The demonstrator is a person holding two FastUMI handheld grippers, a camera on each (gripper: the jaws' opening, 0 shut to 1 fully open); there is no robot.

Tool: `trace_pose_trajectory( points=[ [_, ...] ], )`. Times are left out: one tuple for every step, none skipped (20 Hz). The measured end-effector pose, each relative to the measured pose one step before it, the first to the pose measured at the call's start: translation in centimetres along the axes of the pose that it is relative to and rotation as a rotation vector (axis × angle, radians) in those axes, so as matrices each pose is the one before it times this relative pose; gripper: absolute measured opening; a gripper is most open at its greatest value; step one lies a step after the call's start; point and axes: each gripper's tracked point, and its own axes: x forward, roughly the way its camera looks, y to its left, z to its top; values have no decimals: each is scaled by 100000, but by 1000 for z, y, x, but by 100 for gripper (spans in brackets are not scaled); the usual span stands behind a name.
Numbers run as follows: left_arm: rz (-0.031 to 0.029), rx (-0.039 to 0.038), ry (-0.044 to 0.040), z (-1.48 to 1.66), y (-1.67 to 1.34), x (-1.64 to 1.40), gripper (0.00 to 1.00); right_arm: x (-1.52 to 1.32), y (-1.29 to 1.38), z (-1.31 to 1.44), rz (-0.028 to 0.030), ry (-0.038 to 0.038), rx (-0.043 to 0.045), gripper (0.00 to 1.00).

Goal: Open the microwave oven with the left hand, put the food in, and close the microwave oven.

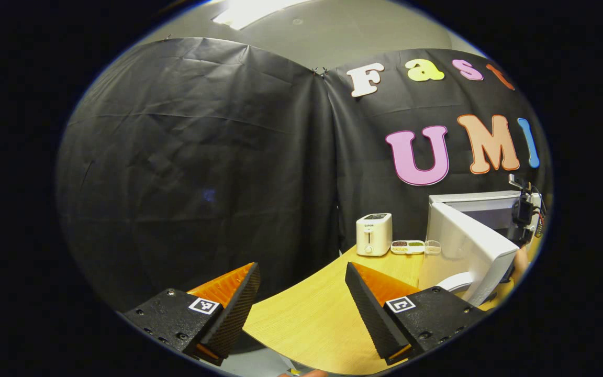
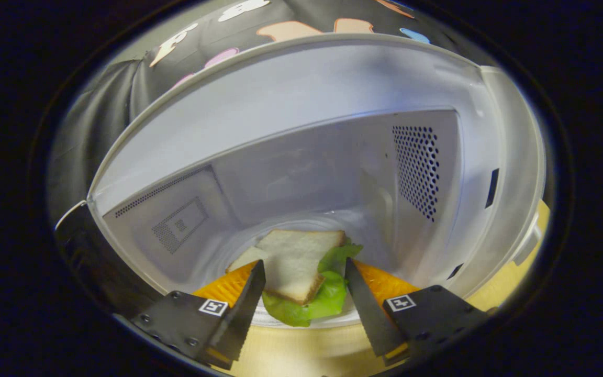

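The white microwave [image 1: 482, 205] stands at the right of the wooden table [image 1: 312, 314] with its door [image 1: 469, 246] swung open. My left gripper [image 1: 301, 269] hovers open over the table's near edge, well left of the oven, with nothing between its fingers. In the right gripper view I look into the microwave cavity [image 2: 306, 178]. A sandwich [image 2: 293, 256] of white bread and green lettuce lies on the glass turntable [image 2: 223, 251]. My right gripper [image 2: 304, 263] is open, a finger on each side of the sandwich. The right gripper's body [image 1: 525, 209] and a hand [image 1: 520, 262] show behind the door.
A white toaster [image 1: 373, 234] stands at the back of the table by the black cloth wall. Beside it lie a small divided tray [image 1: 408, 246] and a clear cup [image 1: 432, 247]. The dark inner face of the door [image 2: 87, 251] stands left of the cavity.
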Motion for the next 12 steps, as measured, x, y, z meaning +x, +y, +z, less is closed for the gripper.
trace_pose_trajectory(
  points=[
    [141,101,46,34,19,103,100,-529,33,198,527,-476,-1041,87],
    [24,70,193,-100,-12,-39,99,-484,67,282,1125,-770,-740,94],
    [-35,46,184,6,-65,32,100,-693,184,316,1759,-739,-1013,89],
    [56,-22,77,-99,21,70,100,-749,144,427,2137,-799,-1532,91],
    [-43,-65,27,105,-38,43,99,-1083,241,388,1911,-1228,-1806,97],
    [-398,-164,123,-83,-180,-102,99,-967,-62,554,958,-1755,-1908,92],
    [-628,-286,108,65,-186,-64,99,-1079,-304,484,615,-1673,-1834,92],
    [-516,-298,176,-177,-109,-62,99,-1120,-291,560,739,-1765,-1482,98],
    [-396,-374,260,81,-141,109,99,-1033,-456,496,311,-1687,-887,92],
    [-496,-434,466,-119,-196,-31,100,-1219,-504,552,372,-1887,-645,92],
    [-726,-365,200,-2,-291,-60,100,-1251,-642,712,436,-1963,-1007,97],
    [-513,-361,-36,7,-142,-37,100,-1117,-932,769,14,-1556,-1695,97]
  ],
)
